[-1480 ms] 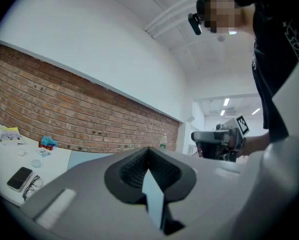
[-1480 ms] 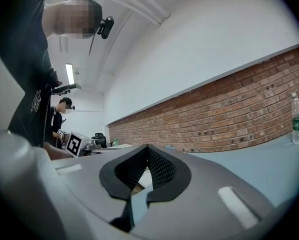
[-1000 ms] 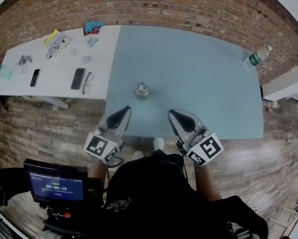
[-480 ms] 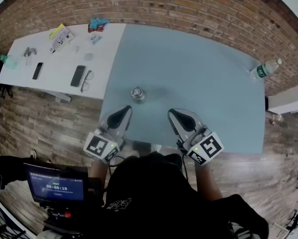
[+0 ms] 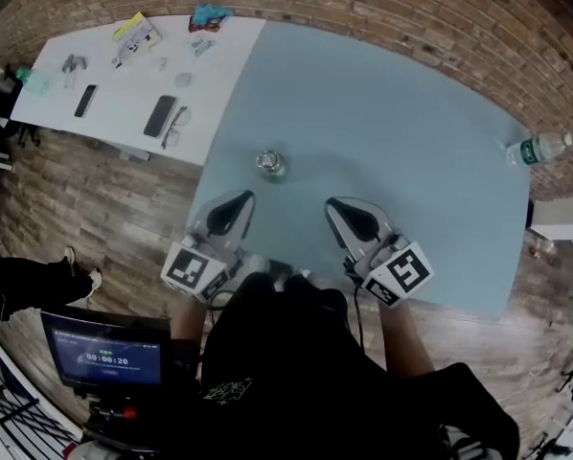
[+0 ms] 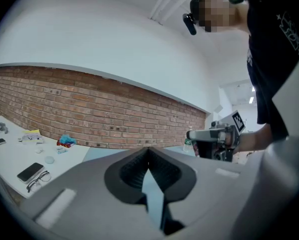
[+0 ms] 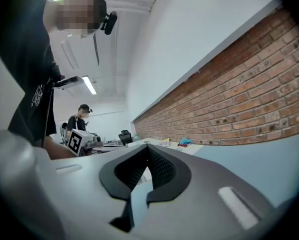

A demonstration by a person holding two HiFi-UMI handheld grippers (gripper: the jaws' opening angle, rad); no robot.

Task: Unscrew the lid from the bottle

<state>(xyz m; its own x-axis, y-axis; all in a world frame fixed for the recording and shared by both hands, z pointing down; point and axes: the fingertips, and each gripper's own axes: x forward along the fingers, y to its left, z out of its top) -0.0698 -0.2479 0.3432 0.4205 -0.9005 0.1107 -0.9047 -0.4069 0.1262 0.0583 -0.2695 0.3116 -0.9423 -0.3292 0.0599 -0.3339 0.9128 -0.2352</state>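
Now our left claw (image 6: pixel 149 151) and our right claw (image 7: pixel 146 151) each have their jaws pressed together, with nothing between them (both empty). They hover side by side above the near edge of the blue worktop (image 5: pixel 392 113). The bottle (image 5: pixel 270 164) stands just ahead of them, nearer the left claw and touched by neither. A water bottle (image 5: pixel 538 149) sits near the far right corner.
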